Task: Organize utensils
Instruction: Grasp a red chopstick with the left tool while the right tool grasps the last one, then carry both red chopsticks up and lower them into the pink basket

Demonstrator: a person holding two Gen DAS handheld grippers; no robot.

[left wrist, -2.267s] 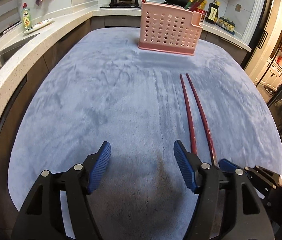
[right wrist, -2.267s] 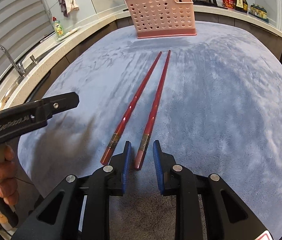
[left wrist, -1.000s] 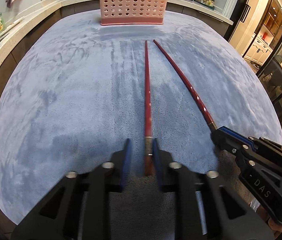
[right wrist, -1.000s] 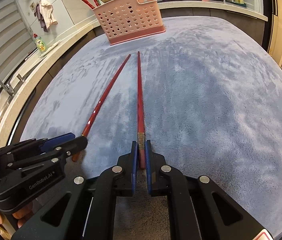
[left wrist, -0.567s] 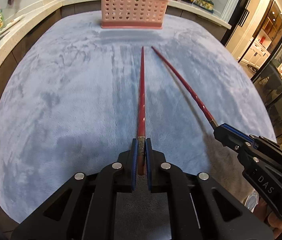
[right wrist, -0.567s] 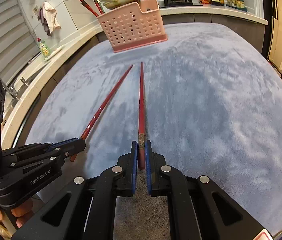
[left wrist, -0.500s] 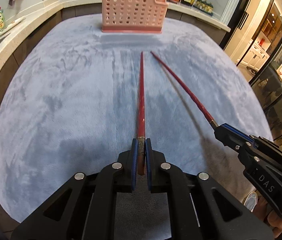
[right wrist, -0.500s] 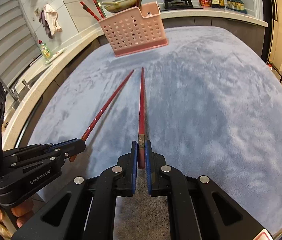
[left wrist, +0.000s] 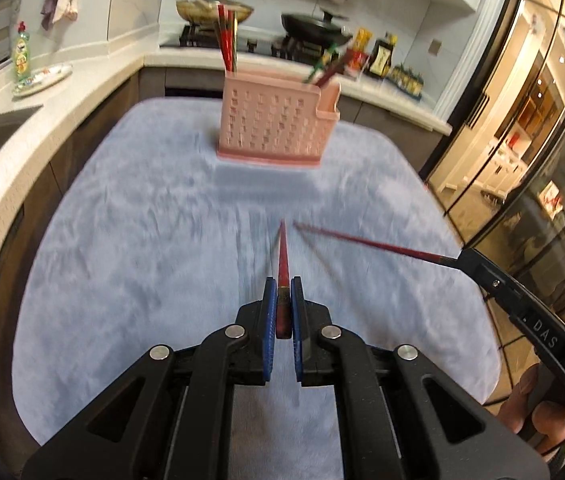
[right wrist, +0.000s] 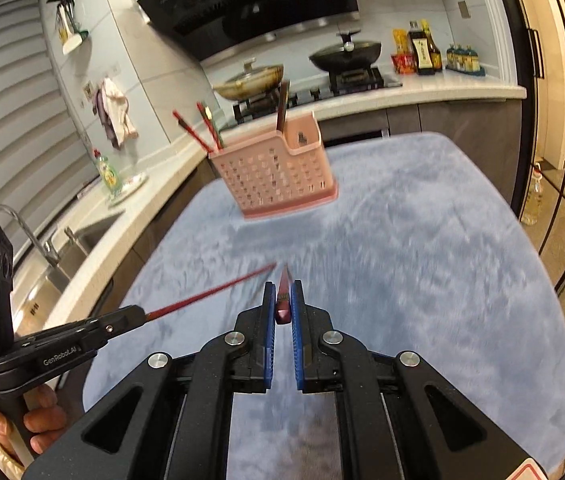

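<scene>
A: The left claw (left wrist: 281,300) was clamped on a red chopstick (left wrist: 282,256). Was the right claw (right wrist: 282,300) too?

B: Yes, it squeezed the other chopstick (right wrist: 283,280). Both sticks were up off the blue cloth (left wrist: 142,240). The pink basket (left wrist: 278,120) sat at twelve o'clock on the counter.

Counted on and around the blue mat (left wrist: 130,248)

Two grippers – left (left wrist: 281,300), right (right wrist: 283,300) – each clamp one red chopstick (left wrist: 282,252) (right wrist: 283,280); one pink slotted holder (left wrist: 278,124); two lidded pans (right wrist: 344,54) (right wrist: 248,80); one green soap bottle (left wrist: 20,58).
</scene>
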